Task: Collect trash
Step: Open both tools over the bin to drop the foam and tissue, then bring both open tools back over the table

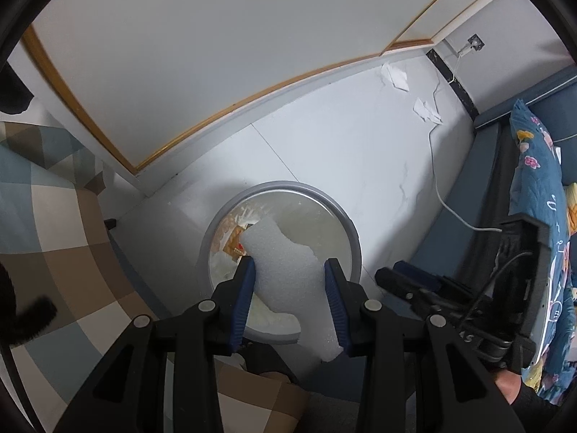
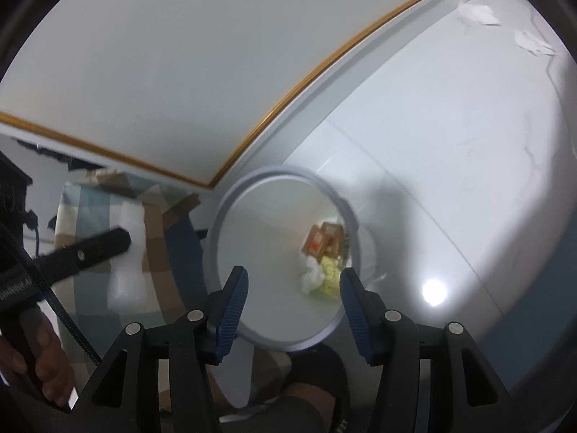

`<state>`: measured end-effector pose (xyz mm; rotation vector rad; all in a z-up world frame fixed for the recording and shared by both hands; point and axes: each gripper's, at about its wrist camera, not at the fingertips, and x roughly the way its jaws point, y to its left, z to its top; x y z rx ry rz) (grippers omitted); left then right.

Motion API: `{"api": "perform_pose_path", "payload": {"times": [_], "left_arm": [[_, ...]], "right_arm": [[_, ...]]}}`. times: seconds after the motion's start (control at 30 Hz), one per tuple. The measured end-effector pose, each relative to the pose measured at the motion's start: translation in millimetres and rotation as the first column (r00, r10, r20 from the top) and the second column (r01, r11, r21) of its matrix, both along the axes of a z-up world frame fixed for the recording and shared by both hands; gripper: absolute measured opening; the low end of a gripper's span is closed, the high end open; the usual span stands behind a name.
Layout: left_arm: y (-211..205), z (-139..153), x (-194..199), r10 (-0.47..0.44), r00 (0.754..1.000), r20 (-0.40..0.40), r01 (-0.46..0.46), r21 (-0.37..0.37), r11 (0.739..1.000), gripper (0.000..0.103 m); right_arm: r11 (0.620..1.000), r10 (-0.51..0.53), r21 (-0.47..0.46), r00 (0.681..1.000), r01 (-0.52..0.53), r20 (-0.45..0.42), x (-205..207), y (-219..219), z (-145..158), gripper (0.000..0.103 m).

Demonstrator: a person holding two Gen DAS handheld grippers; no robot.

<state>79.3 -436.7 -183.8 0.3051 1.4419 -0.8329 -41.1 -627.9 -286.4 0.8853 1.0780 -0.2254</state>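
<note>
A round grey trash bin (image 1: 351,231) stands on the white floor (image 1: 360,144) beside a checked blanket (image 1: 54,216). Inside it lie brown packets (image 2: 322,240), a crumpled white tissue (image 2: 310,276) and something yellow (image 2: 330,270). The left gripper (image 1: 288,285) holds a white foam sheet (image 1: 285,263) above the bin. The right gripper (image 2: 294,301) is half open and empty over the bin. More white paper scraps (image 1: 396,75) lie on the floor near the wall.

White tiled floor (image 1: 324,151), checked bedcover (image 1: 61,223), blue sofa (image 1: 468,216).
</note>
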Motion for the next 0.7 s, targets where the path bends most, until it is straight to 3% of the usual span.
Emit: {"api": "perform_pose_path", "payload": {"times": [0.27, 0.3, 0.37, 0.4, 0.53, 0.7], "left_arm": [[-5.0, -12.1, -3.1, -0.029, 0.999, -0.039, 0.031, 0.065, 0.997, 0.037], [-5.6, -13.0, -4.1, -0.032, 0.999, -0.042, 0.035, 0.072, 0.997, 0.04], [-6.2, -14.6, -6.5, -0.042, 0.999, -0.034, 0.045, 0.087, 0.995, 0.061], [-6.2, -14.2, -7.9, -0.048, 0.998, -0.027, 0.051, 0.09, 0.995, 0.064], [-5.2, -13.1, -12.2, -0.069, 0.998, 0.001, 0.069, 0.106, 0.992, 0.065], [6.3, -1.5, -10.2, -0.034, 0.997, 0.062, 0.029, 0.074, 0.997, 0.065]], "right_arm": [[0.999, -0.014, -0.032, 0.999, 0.015, 0.04, 0.5, -2.4, 15.3, 0.053], [0.999, -0.016, -0.031, 0.999, 0.017, 0.043, 0.1, -3.0, 16.4, 0.053], [0.999, -0.024, -0.034, 0.998, 0.025, 0.05, -1.2, -4.9, 18.9, 0.053], [0.999, -0.025, -0.034, 0.998, 0.027, 0.053, -1.2, -4.9, 19.2, 0.053], [0.999, -0.03, -0.04, 0.998, 0.033, 0.06, -3.0, -5.4, 23.0, 0.053], [0.998, -0.035, -0.05, 0.997, 0.038, 0.065, -8.0, -6.4, 31.0, 0.056]]}}
